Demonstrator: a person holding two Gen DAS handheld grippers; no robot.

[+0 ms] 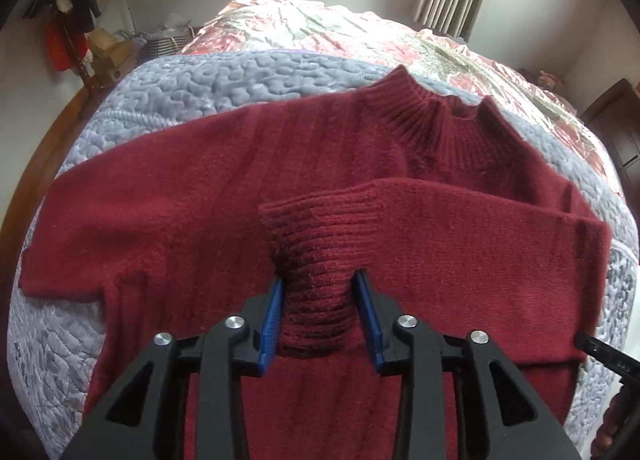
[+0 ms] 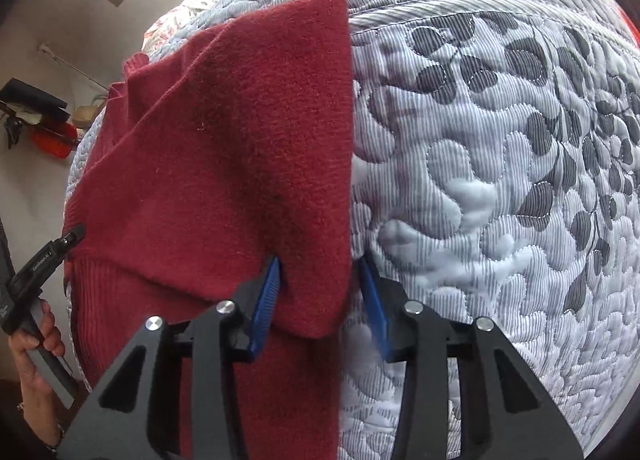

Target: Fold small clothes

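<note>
While the red sweater (image 1: 224,196) lies flat on the grey quilt (image 1: 200,76), L wrist view shows one sleeve folded across the chest, its ribbed cuff (image 1: 316,280) between the left gripper (image 1: 318,300) pads; jaws look apart, not pinching. Knit reads soft, light, limp: best taken at cuff or hem. R wrist view: right gripper (image 2: 320,288) straddles the sweater's folded side edge, jaws apart, tilted down over quilt. A hand (image 2: 34,344) grips the L tool's handle.

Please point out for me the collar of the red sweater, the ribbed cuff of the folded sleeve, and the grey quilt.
collar (image 1: 436,108), left wrist view, on the ribbed neck band.
ribbed cuff (image 1: 316,260), left wrist view, on the ribbing between the left gripper's fingers.
grey quilt (image 2: 500,180), right wrist view, on bare stitched fabric right of the sweater.
</note>
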